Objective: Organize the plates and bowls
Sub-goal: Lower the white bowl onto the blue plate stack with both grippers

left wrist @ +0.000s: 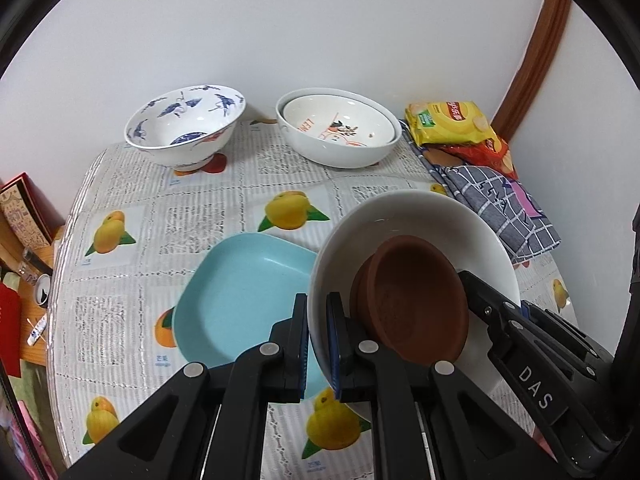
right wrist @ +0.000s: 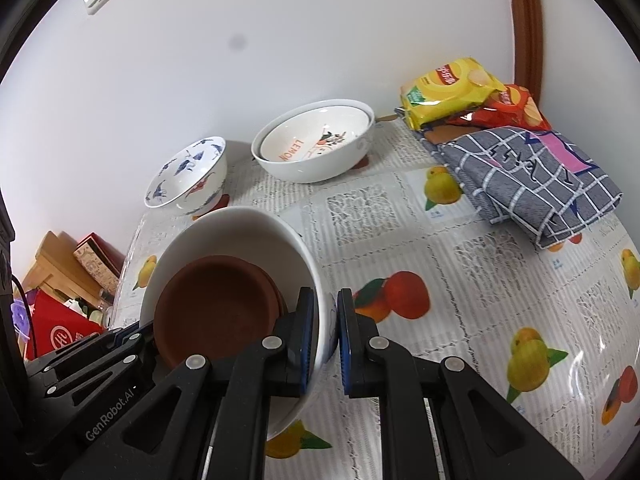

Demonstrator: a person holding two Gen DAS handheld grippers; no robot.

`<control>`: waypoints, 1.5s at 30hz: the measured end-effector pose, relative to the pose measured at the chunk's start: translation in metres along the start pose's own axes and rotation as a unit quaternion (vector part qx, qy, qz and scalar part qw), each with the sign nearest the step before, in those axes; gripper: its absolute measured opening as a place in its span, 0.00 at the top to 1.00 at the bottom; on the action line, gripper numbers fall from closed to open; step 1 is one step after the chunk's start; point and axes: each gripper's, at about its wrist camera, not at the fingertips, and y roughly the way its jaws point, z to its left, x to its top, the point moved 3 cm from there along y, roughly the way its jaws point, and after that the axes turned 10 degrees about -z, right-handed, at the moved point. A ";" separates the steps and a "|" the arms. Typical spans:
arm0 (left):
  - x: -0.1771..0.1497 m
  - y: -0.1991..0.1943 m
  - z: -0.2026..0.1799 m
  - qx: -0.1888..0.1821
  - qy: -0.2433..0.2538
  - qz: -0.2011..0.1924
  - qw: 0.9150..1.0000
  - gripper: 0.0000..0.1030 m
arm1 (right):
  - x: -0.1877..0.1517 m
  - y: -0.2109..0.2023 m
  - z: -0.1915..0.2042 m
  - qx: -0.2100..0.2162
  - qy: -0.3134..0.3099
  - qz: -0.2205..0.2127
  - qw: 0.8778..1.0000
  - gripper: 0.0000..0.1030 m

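Observation:
A white bowl (left wrist: 420, 216) (right wrist: 240, 232) hangs tilted above the table between both grippers. Inside it lies a brown clay saucer (left wrist: 412, 296) (right wrist: 216, 308), slid toward the near side. My left gripper (left wrist: 318, 308) is shut on the bowl's left rim, one pad inside and one outside. My right gripper (right wrist: 325, 308) is shut on the opposite rim in the same way. Each gripper also shows in the other's view, the right gripper (left wrist: 484, 296) and the left gripper (right wrist: 120, 336). A light blue square plate (left wrist: 240, 292) lies on the table, just left of and below the bowl.
At the back by the wall stand a blue-patterned bowl (left wrist: 184, 128) (right wrist: 188, 176) and two nested white bowls (left wrist: 340, 132) (right wrist: 316, 140). Snack bags (left wrist: 452, 122) (right wrist: 452, 88) and a folded grey checked cloth (left wrist: 500, 208) (right wrist: 532, 176) fill the right corner. Boxes clutter the floor left of the table edge.

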 end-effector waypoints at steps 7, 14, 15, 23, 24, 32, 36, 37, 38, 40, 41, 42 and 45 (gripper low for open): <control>0.002 -0.001 0.012 0.008 -0.006 -0.003 1.000 0.91 | 0.002 0.005 0.013 0.009 -0.006 0.001 1.000 0.89; 0.004 0.000 0.024 0.013 -0.012 -0.003 1.000 0.91 | 0.002 0.012 0.023 0.014 -0.012 0.002 1.000 0.89; 0.004 0.000 0.026 0.013 -0.014 -0.003 1.000 0.91 | 0.002 0.013 0.025 0.014 -0.013 0.002 1.000 0.89; 0.005 0.003 0.039 0.017 -0.020 -0.003 1.000 0.91 | 0.001 0.021 0.036 0.019 -0.019 0.004 1.000 0.89; 0.006 0.004 0.040 0.018 -0.021 -0.003 1.000 0.91 | 0.001 0.022 0.037 0.019 -0.019 0.005 1.000 0.89; 0.006 0.010 0.053 0.019 -0.028 0.000 0.999 0.91 | -0.001 0.033 0.047 0.022 -0.024 0.010 0.999 0.89; 0.003 0.016 0.058 0.021 -0.033 0.004 0.999 0.91 | -0.003 0.040 0.050 0.022 -0.027 0.017 0.999 0.89; 0.002 0.018 0.060 0.021 -0.034 0.006 0.999 0.91 | -0.004 0.042 0.052 0.022 -0.028 0.018 0.999 0.89; 0.002 0.019 0.062 0.022 -0.034 0.007 0.999 0.91 | -0.005 0.044 0.052 0.022 -0.029 0.020 0.999 0.89; 0.000 0.023 0.065 0.022 -0.037 0.010 0.999 0.91 | -0.007 0.047 0.052 0.022 -0.030 0.023 0.999 0.89; -0.001 0.024 0.066 0.022 -0.037 0.011 0.999 0.91 | -0.008 0.049 0.053 0.022 -0.030 0.024 0.999 0.89; -0.002 0.026 0.067 0.023 -0.038 0.013 0.999 0.91 | -0.009 0.051 0.053 0.023 -0.031 0.025 0.999 0.89; -0.004 0.030 0.071 0.024 -0.040 0.016 0.999 0.91 | -0.012 0.058 0.053 0.023 -0.033 0.031 0.999 0.89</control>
